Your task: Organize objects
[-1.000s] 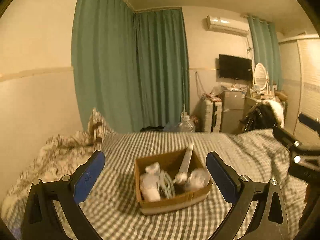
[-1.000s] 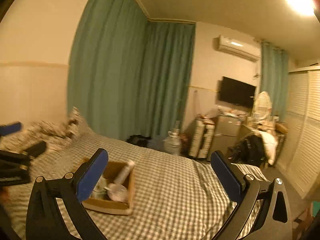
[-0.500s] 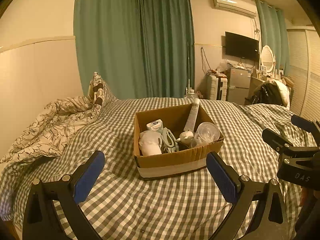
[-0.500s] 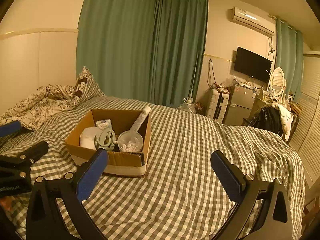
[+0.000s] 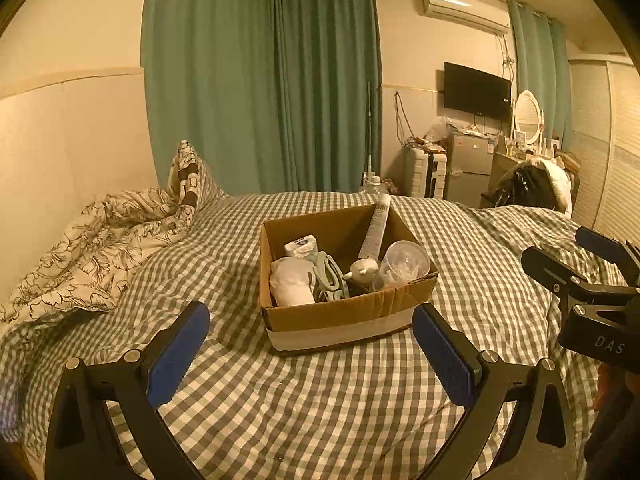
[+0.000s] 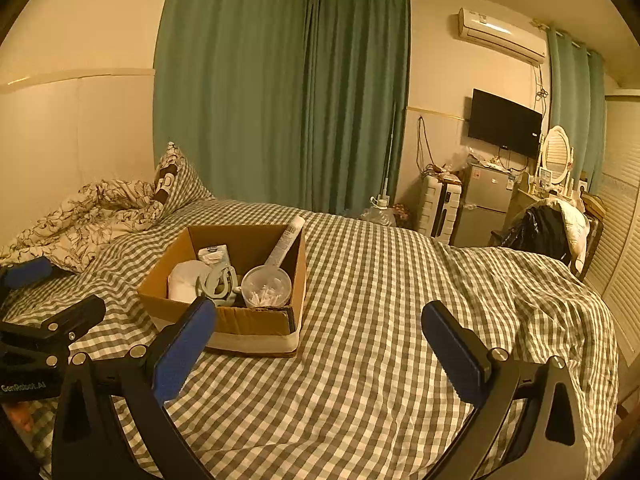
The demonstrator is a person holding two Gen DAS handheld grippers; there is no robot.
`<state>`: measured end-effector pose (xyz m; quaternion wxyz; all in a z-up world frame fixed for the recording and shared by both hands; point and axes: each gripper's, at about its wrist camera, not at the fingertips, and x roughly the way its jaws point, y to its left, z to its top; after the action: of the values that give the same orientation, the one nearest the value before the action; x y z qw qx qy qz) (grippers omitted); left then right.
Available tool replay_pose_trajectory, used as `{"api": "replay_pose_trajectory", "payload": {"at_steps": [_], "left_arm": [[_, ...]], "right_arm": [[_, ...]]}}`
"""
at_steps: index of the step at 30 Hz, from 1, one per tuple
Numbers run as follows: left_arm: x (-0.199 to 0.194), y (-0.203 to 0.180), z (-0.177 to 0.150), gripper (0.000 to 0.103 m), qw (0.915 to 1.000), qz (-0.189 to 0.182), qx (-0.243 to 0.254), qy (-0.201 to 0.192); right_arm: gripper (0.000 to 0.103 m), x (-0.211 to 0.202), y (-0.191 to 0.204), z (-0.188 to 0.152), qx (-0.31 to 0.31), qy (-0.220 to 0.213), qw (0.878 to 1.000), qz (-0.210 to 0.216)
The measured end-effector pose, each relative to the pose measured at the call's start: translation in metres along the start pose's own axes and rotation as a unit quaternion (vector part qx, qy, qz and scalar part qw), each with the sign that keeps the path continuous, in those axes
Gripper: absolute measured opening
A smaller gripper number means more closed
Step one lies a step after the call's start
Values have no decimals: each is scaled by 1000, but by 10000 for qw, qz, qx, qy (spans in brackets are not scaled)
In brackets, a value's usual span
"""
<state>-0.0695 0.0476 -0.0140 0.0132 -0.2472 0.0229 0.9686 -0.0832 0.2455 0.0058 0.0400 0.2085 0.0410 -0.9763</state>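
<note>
The left tongs [image 5: 310, 344], black arms with blue pads, stand spread wide at the bottom of the left wrist view, holding nothing, and frame the near wall of the open brown cardboard box [image 5: 344, 316] with a pale tape band along its base, which sits at the centre of that frame. The right tongs [image 6: 318, 342] are likewise spread wide and empty at the bottom of the right wrist view, where the box lies left of centre, its near wall partly behind the left blue pad [image 6: 184, 348]. Each tool shows in the other's view: the right one at the right edge of the left view, the left one at the lower left edge of the right view. Inside the box, from left to right, lie a white folded cloth bundle [image 5: 291, 282], a small white and blue packet [image 5: 301, 246] behind it, a pale green plastic clip-like item [image 5: 329, 276], a small white rounded object [image 5: 363, 269], and a clear round plastic container of cotton swabs [image 5: 402, 266]; a long white tube [image 5: 378, 226] leans against the far right wall and pokes above the rim. The box rests on a bed with a grey and white gingham cover [image 5: 320, 412]. A crumpled white floral quilt [image 5: 96, 252] lies at the left of the frame, with green curtains [image 5: 264, 80] behind.
</note>
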Motion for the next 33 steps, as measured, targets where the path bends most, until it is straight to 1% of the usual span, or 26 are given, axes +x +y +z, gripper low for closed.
{"api": "replay_pose_trajectory", "payload": {"at_steps": [5,16,33], "left_arm": [[1,3,0,103,9999,-51,-97,36],[2,2,-2,103,9999,-143,-34,62],[3,2,1,103,9999,-104,-32,36]], "right_arm": [[103,-1,1,1,3,-9,10000,7],[103,-2,2,1,-31,-13,10000,-1],[103,0,2,0,-31,-2,10000,-38]]}}
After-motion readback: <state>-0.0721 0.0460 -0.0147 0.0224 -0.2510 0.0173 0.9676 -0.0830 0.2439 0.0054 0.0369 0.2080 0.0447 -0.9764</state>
